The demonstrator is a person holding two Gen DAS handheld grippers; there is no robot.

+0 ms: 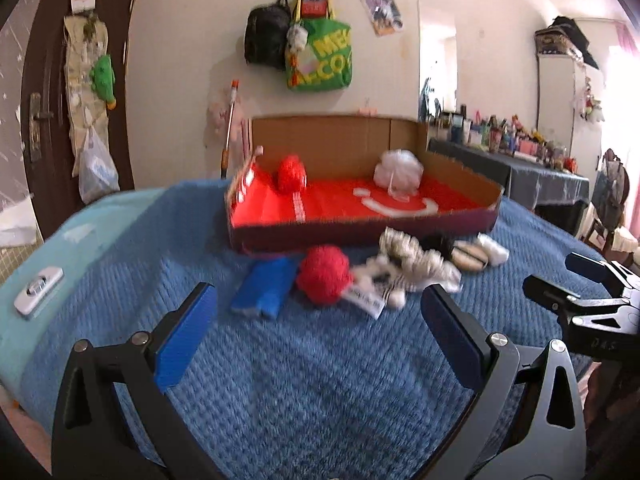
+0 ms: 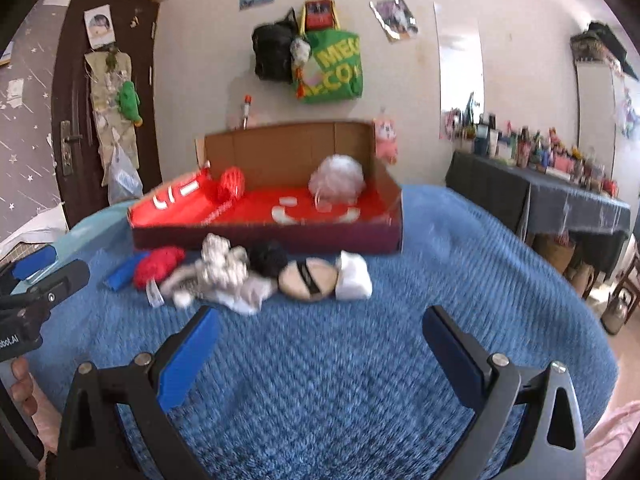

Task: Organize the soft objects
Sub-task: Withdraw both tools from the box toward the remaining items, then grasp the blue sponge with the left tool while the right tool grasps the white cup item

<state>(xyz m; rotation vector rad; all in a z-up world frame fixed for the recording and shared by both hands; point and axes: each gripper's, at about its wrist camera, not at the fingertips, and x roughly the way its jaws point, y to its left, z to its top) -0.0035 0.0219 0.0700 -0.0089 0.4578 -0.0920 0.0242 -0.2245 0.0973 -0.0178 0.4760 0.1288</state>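
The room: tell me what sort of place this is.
Probably a lived-in home room, perhaps a bedroom. Bags hang on the wall, a side table is crowded with bottles and trinkets, and the work surface is covered with a blue blanket.

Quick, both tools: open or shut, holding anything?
Left tool: open, holding nothing, above the blue blanket.
Right tool: open, holding nothing.
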